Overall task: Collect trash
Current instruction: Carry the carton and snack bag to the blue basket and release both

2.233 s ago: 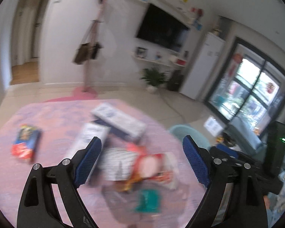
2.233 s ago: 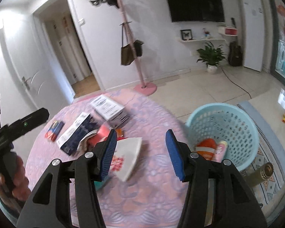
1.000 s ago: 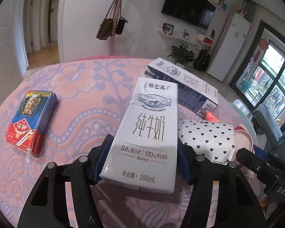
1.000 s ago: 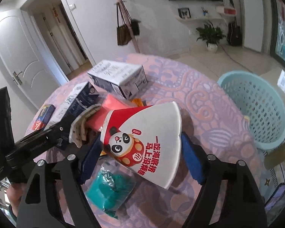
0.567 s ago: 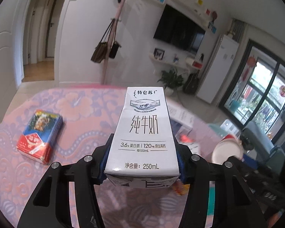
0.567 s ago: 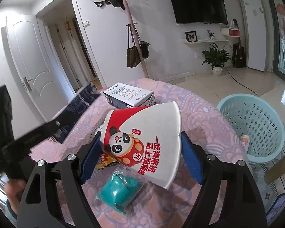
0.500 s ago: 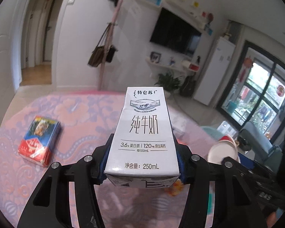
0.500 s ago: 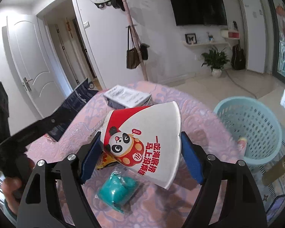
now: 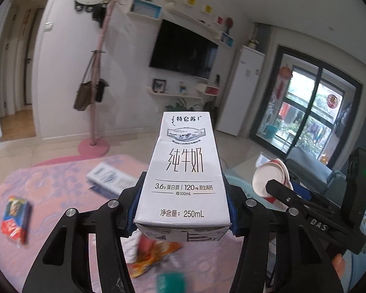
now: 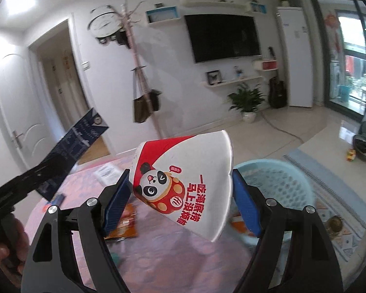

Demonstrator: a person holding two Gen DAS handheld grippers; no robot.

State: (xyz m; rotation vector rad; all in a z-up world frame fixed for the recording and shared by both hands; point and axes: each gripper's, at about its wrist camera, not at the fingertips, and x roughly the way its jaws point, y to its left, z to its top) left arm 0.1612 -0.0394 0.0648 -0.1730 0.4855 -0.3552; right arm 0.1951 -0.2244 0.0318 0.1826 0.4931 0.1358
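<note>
Left claw (image 9: 181,222) is clamped on a milk carton (image 9: 184,178), held upright off the table (image 9: 61,178), long axis pointing away along the fingers. Right claw (image 10: 180,202) is clamped on a paper cup (image 10: 188,185), squeezed partly flat, tilted, rim to the right and lower. Both items are lifted clear of the table.

Key relation: the laundry-style basket (image 10: 278,183) sits on the floor just past the table edge, ahead and right of the right claw, directly behind the cup in the right wrist view. In the left wrist view only a sliver of it is seen behind the carton, further off. Right hand is judged nearer, so the cup is likely dropped first, the carton after a longer reach across.

Left on the table: a red-blue pack (image 9: 15,217), a white box (image 9: 109,178), an orange wrapper (image 9: 156,256), a teal scrap (image 9: 170,280). Task is judged partway done.
</note>
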